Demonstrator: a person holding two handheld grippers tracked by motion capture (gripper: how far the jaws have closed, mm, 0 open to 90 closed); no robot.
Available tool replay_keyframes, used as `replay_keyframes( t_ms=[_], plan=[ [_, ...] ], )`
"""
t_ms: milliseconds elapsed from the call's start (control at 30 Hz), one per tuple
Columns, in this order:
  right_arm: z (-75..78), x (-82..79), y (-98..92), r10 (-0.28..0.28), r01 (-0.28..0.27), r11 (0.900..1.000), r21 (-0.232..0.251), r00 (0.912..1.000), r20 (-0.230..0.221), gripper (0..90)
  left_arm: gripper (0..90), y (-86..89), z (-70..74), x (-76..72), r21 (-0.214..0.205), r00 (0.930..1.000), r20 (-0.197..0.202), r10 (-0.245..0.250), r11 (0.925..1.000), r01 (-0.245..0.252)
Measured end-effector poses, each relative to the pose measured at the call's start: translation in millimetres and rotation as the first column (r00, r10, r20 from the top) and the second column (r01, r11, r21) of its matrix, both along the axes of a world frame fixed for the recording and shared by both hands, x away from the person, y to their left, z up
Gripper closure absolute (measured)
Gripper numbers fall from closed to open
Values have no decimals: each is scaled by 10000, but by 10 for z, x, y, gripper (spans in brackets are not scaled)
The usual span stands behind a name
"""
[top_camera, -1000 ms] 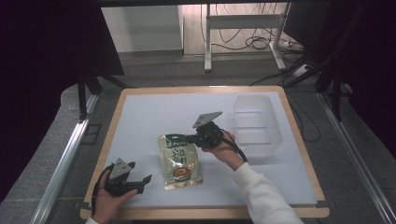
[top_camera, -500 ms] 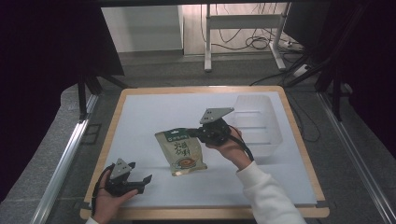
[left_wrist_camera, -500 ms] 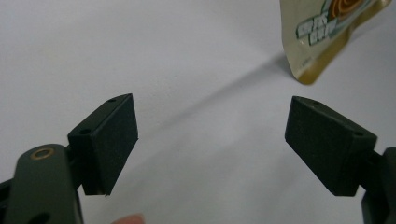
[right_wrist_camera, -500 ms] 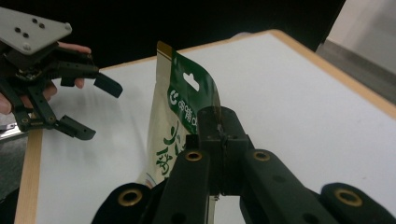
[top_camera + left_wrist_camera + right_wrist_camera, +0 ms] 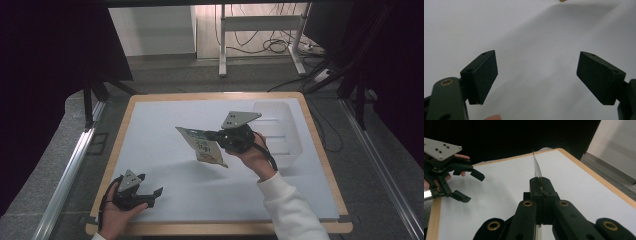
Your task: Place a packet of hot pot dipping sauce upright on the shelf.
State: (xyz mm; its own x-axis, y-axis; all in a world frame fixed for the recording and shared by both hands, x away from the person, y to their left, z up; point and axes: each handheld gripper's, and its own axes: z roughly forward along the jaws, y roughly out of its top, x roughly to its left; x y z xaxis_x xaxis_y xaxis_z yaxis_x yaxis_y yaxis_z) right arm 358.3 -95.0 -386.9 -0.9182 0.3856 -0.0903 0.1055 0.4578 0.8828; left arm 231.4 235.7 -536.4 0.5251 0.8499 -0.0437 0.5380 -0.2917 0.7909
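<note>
Left hand-held gripper [image 5: 150, 194]: nearest, resting low at the front left corner of the tabletop [image 5: 165, 125]; jaws spread wide, nothing between them, the black pads [image 5: 483, 75] flat and matte.
Right hand-held gripper [image 5: 212, 135]: farther in, mid-table, jaws pressed together on the top edge of the snack pouch [image 5: 202, 147].
Snack pouch: hangs clear of the surface from that pinched edge, tilted, its lower corner drooping toward the person; thin, glossy printed film, flat and floppy. In the right gripper view it runs edge-on from the closed jaws [image 5: 537, 170].
Step in hand: judged to be carrying the pouch toward the bin.
Doing it well: keep the pinch firm on the seal; move smoothly so the limp film does not swing or slip; clear the bin's wall before lowering.
Tabletop: smooth white sheet, pale wooden border.
Clear bin [image 5: 280, 130]: beyond the right hand, translucent plastic, rectangular, rounded corners.
</note>
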Motion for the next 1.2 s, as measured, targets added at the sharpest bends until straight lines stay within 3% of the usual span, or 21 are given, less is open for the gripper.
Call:
replay_keyframes(
  t_ms=[1200],
  plan=[
    [295,7,-379,-781,751,9940,790,9963,349,896,172,-4,-6,3,32,10000,-16,-12,10000,12]
  ],
)
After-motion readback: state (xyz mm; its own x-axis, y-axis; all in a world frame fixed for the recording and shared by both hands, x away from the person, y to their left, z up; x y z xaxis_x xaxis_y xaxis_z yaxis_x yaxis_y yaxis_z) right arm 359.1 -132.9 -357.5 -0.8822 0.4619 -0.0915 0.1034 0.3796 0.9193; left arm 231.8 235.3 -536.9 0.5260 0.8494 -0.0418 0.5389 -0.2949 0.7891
